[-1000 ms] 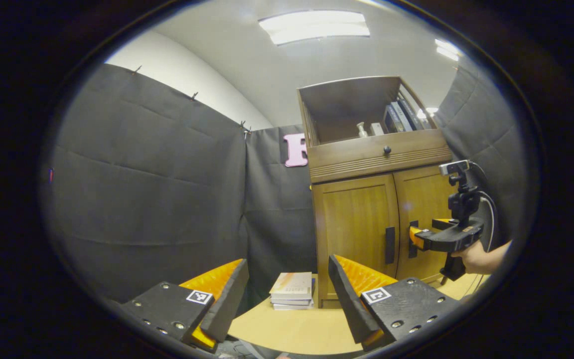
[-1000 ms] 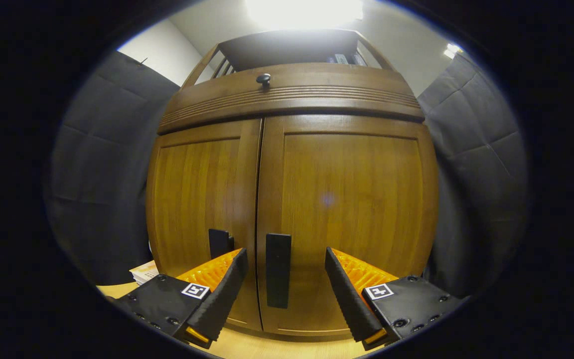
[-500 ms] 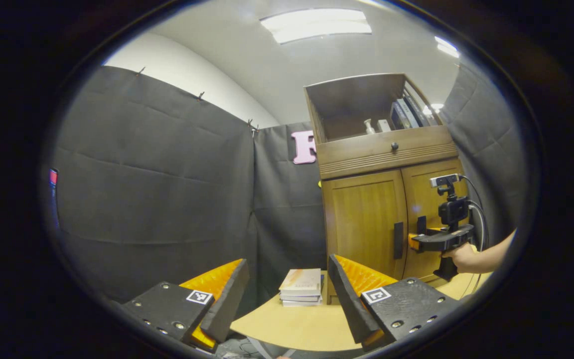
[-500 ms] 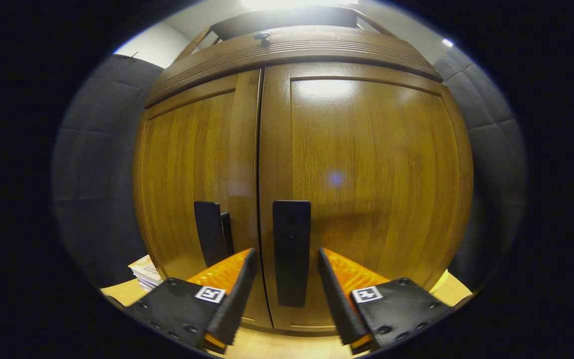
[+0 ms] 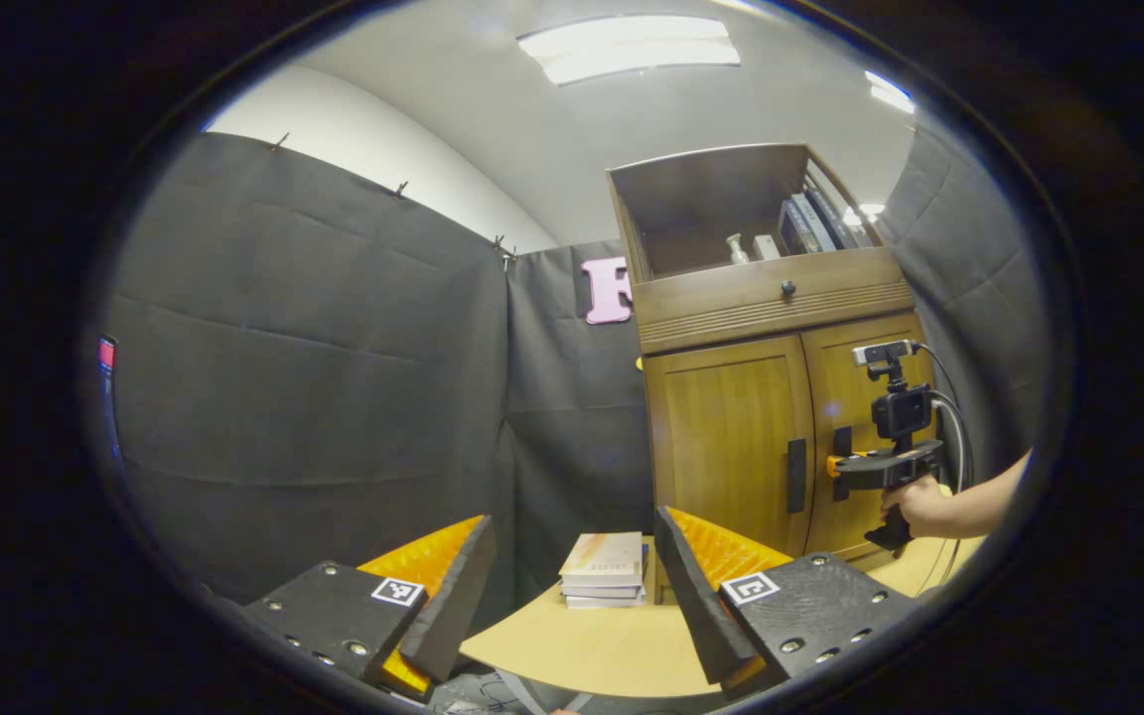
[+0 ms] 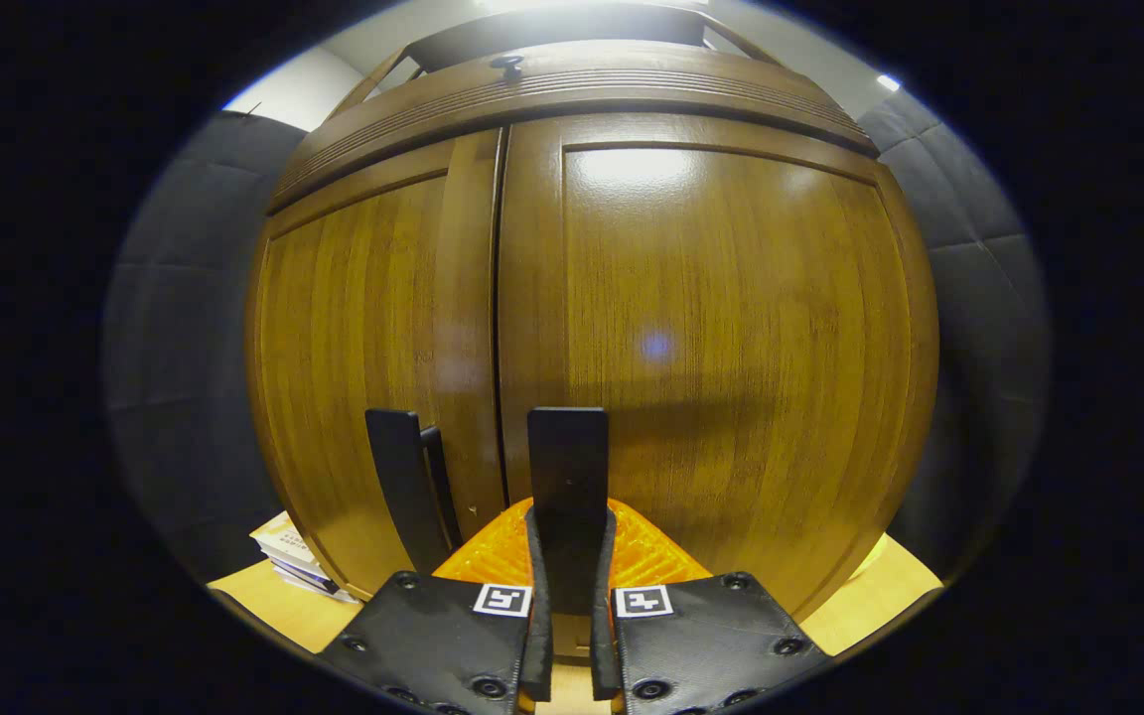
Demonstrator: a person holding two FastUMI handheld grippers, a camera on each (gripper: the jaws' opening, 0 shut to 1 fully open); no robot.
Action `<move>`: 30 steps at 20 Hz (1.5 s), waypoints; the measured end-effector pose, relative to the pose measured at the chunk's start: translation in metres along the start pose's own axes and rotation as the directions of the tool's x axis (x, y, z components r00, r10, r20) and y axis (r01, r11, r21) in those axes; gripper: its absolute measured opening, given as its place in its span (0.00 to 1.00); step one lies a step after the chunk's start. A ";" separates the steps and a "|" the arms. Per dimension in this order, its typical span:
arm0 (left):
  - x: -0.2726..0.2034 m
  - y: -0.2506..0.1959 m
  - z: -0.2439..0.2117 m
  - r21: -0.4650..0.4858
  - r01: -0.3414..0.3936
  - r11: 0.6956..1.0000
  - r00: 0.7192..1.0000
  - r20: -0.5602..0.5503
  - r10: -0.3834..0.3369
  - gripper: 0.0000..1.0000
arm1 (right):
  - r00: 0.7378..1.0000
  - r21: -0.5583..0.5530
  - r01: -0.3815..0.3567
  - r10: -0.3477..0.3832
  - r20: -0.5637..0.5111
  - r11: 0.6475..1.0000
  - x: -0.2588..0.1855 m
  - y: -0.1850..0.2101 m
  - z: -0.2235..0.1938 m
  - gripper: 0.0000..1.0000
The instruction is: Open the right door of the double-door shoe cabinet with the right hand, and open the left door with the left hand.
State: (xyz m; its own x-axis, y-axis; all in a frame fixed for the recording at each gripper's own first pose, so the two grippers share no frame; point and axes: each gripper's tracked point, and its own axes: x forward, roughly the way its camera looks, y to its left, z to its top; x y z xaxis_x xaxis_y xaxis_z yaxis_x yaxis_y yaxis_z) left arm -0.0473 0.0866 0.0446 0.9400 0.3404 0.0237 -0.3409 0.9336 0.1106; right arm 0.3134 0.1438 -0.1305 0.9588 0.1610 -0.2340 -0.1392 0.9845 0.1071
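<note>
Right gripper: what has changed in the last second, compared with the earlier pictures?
The right gripper moved in toward the cabinet and closed its fingers on the right door's handle, which it had only straddled open before. The left gripper stayed open, back from the cabinet. Both doors remain shut, and the stack of books has not moved.

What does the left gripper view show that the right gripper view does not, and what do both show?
Left gripper view alone: the open left hand-held gripper, the cabinet's top shelf with books, the person's hand.
Right gripper view alone: close up, the right hand-held gripper shut on the right door handle.
Both: the closed doors, the left door handle, the book stack on the table.
</note>
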 end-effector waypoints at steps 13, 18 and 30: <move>0.007 -0.009 -0.006 -0.038 0.101 0.994 0.995 0.024 -0.101 0.94 | 0.994 0.024 -0.107 0.108 -0.010 0.994 -0.068 -0.003 -0.006 0.16; 0.007 -0.015 -0.006 -0.047 0.158 0.986 0.987 0.033 -0.156 0.94 | 0.991 0.023 -0.129 0.130 -0.017 0.991 -0.094 -0.010 -0.009 0.15; 0.017 -0.036 -0.013 -0.047 0.285 0.957 0.958 0.057 -0.282 0.92 | 0.991 0.040 -0.131 0.131 -0.015 0.991 -0.173 -0.064 -0.011 0.17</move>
State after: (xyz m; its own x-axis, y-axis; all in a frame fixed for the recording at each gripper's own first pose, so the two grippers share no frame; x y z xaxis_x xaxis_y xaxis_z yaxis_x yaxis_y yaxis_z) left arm -0.0195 0.0603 0.0281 0.9973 0.0560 0.0484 -0.0591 0.9961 0.0654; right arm 0.1536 0.0540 -0.1077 0.9284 0.2899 -0.2325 -0.2531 0.9514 0.1757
